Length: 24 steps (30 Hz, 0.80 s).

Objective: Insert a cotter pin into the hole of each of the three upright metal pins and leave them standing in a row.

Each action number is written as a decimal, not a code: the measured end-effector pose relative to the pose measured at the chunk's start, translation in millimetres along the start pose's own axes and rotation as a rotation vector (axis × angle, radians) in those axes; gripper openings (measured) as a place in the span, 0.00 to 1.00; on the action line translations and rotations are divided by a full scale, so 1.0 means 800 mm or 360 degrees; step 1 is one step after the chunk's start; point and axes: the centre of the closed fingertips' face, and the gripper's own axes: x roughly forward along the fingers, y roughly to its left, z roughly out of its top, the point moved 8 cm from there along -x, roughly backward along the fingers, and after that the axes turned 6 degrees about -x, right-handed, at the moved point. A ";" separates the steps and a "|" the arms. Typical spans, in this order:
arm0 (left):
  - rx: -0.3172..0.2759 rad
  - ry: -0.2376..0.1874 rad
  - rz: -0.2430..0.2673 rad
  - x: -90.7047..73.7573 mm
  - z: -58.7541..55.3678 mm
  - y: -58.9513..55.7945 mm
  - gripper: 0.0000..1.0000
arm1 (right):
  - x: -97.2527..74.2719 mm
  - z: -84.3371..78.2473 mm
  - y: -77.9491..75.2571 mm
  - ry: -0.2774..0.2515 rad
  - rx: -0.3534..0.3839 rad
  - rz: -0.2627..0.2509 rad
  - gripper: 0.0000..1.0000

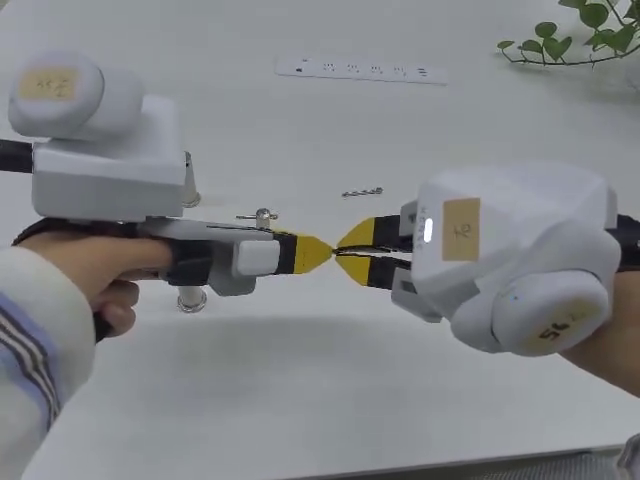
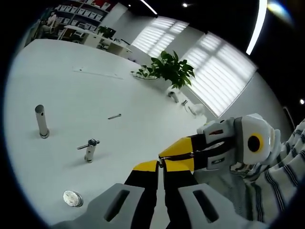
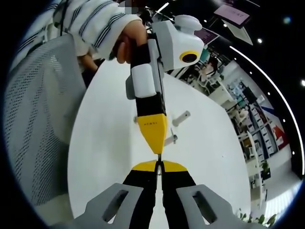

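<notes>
My left gripper (image 1: 322, 252) and right gripper (image 1: 342, 249) meet tip to tip above the table, both shut. A thin dark sliver, seemingly a cotter pin (image 3: 159, 158), bridges the two tips. One upright metal pin (image 1: 263, 217) behind the tips has a cotter pin through its top; it also stands in the left gripper view (image 2: 90, 150). A second upright pin (image 2: 41, 121) stands bare farther left. The third pin (image 1: 190, 298) shows only its base under my left gripper. A loose cotter pin (image 1: 362, 192) lies on the table beyond the grippers.
A white power strip (image 1: 362, 70) lies at the far side of the white table (image 1: 300, 380). A green plant (image 1: 585, 35) sits at the far right. A mesh chair back (image 3: 35, 124) is beside the table.
</notes>
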 end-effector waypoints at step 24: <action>-0.0029 0.0120 0.0052 -0.011 -0.004 0.002 0.00 | -0.004 -0.020 0.002 -0.0071 0.0278 0.0171 0.17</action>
